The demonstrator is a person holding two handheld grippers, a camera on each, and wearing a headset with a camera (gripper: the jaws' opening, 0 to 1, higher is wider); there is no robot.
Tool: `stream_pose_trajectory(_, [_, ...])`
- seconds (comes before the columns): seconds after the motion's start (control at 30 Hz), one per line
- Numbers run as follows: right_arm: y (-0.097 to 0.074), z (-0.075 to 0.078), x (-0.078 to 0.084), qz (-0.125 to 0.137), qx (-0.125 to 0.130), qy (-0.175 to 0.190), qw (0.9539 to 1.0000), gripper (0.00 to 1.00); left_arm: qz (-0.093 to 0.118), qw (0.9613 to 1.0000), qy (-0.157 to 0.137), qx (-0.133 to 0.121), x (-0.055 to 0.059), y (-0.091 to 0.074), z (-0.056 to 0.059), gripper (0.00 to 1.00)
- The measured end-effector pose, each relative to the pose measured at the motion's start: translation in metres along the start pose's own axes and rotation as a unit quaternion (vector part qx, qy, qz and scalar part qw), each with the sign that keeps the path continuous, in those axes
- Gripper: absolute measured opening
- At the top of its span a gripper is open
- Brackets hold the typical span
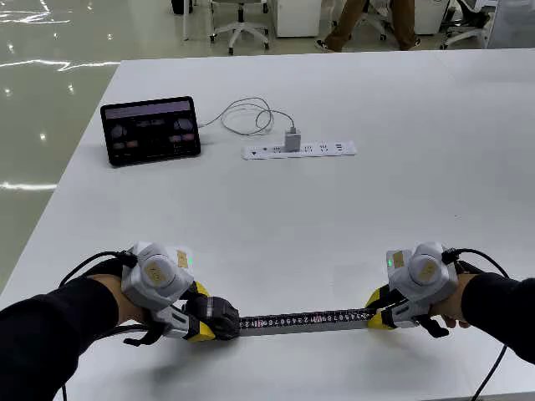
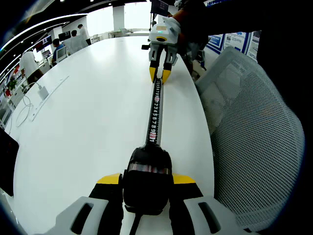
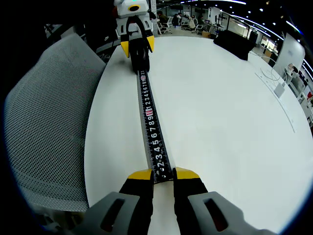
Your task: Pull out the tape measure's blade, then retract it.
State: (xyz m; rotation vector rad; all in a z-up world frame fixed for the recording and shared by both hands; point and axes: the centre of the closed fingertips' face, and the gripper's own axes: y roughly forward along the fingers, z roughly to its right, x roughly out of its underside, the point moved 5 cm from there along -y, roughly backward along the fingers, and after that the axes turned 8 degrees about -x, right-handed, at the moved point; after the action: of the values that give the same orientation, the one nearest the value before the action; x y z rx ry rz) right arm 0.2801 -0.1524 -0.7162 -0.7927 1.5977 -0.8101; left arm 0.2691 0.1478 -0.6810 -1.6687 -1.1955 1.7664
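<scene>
The black tape measure case (image 1: pixel 219 317) rests low over the white table near its front edge, with my left gripper (image 1: pixel 199 311) shut on it. In the left gripper view the case (image 2: pixel 146 178) sits between the yellow-tipped fingers (image 2: pixel 108 179). A dark numbered blade (image 1: pixel 305 319) runs out of the case to the right. My right gripper (image 1: pixel 378 307) is shut on the blade's end. The right gripper view has the blade (image 3: pixel 150 125) stretching from my right gripper (image 3: pixel 163 174) to the case (image 3: pixel 138 55) held by the left gripper (image 3: pixel 137 46). The right gripper (image 2: pixel 160 74) appears far along the blade (image 2: pixel 155 107).
A tablet (image 1: pixel 151 129) stands at the table's back left. A white power strip (image 1: pixel 299 150) with a charger and coiled cable (image 1: pixel 247 117) lies mid-table. A grey mesh chair (image 2: pixel 249 132) sits by the table's near edge. People and office chairs are beyond the far edge.
</scene>
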Motion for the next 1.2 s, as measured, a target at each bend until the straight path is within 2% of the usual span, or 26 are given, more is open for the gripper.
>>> stream_pose_trajectory(1.2, [-0.0041, 0.0001, 0.0047, -0.003, 0.0, 0.008, 1.0, 0.11, 0.006, 1.0, -0.004, -0.002, -0.0005, -0.0006, 0.001, 0.32])
